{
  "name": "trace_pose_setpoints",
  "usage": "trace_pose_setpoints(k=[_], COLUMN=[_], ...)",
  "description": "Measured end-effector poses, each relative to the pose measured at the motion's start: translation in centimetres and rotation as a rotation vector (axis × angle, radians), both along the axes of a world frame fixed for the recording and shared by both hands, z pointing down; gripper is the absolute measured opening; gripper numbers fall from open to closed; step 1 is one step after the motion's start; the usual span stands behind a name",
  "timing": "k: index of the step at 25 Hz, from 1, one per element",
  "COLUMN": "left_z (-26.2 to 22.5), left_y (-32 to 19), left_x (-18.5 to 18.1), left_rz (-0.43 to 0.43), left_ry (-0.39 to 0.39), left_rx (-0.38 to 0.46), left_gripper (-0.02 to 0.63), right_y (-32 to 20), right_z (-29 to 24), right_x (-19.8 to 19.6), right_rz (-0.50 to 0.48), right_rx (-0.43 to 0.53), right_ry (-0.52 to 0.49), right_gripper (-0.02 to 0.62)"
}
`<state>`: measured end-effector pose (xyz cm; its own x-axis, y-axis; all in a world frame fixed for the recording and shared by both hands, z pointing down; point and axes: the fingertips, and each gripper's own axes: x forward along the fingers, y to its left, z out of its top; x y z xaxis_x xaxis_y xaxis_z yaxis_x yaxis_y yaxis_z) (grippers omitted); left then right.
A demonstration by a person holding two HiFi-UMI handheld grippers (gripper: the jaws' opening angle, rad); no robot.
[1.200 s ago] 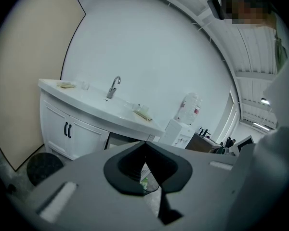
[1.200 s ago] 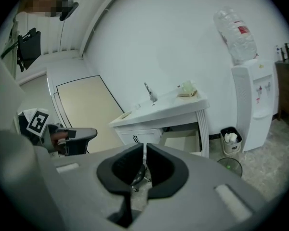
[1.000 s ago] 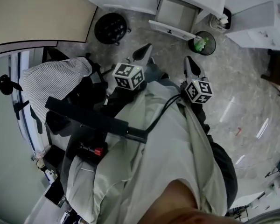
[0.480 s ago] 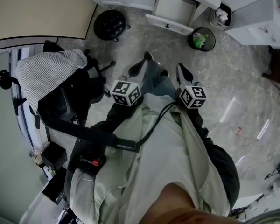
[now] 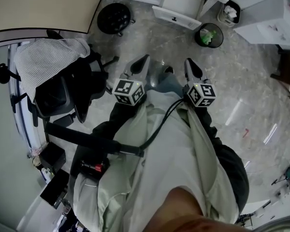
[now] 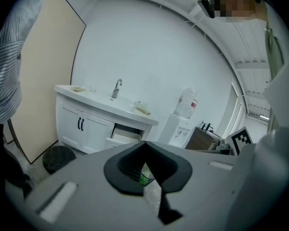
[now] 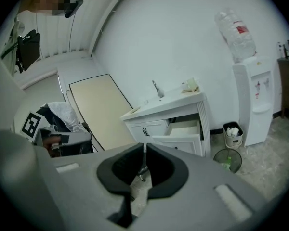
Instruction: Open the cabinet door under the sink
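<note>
Red label [image 7: 240,29] on the water bottle [image 7: 241,44] near the cabinet [image 7: 156,127] is unreadable.

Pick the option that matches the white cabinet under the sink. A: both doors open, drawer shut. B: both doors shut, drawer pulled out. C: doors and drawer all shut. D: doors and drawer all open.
B: in the right gripper view the cabinet doors sit flush and shut, while the drawer beside them is pulled out.

The cabinet [image 6: 94,134] is white with black handles [image 6: 80,123]. The cloth [image 5: 48,64] has grey-and-white stripes. The floor [image 5: 251,76] is mottled grey and the panel [image 6: 43,81] beige.
</note>
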<state>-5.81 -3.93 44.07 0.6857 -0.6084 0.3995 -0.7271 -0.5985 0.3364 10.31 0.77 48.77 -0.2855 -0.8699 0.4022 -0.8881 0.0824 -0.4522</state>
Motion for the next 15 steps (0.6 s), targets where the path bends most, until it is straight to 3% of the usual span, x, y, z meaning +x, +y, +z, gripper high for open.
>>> trace_pose_setpoints(k=[5, 11, 15], left_z=[-0.9, -2.5, -2.4], left_y=[-0.9, -2.9, -3.9], left_x=[-1.5, -6.7, -7.8], left_rz=[0.007, -0.056, -0.041], left_ry=[0.014, 0.035, 0.059], left_rx=[0.031, 0.078, 0.058], left_gripper=[0.008, 0.008, 0.008], right_y=[-1.2, -3.3, -3.1], right_z=[-1.0, -1.5, -2.2], right_x=[-0.6, -5.5, -6.6], right_rz=[0.042, -0.023, -0.017], right_rx=[0.036, 0.042, 0.046], right_ry=[0.012, 0.062, 0.116], right_gripper=[0.021, 0.021, 0.021])
